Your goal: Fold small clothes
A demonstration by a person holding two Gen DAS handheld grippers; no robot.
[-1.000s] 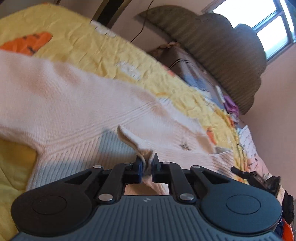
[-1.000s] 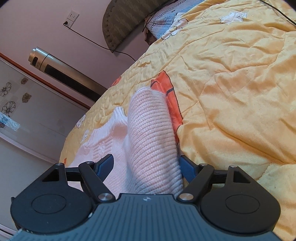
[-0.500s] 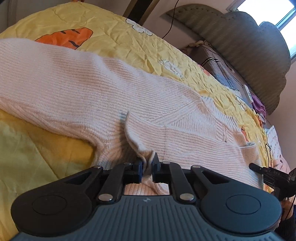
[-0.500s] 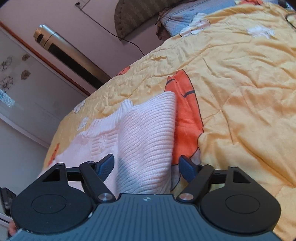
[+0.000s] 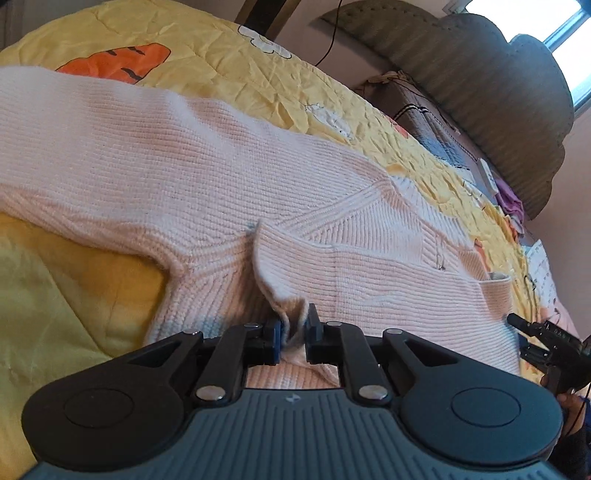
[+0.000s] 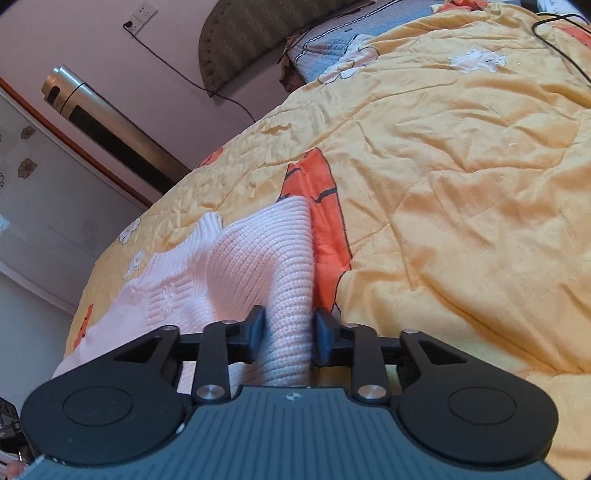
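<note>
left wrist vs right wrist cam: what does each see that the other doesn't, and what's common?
Left wrist only: the left gripper, shut on a pinched fold of the pink knit sweater, the sweater's ribbed body spread out, a window, and the right gripper's tip at the frame edge.

Right wrist only: the right gripper, its jaws just closed onto the sweater's sleeve, a tall silver tower appliance and a wall socket.

Both: the sweater, the yellow carrot-print quilt and the grey headboard.
</note>
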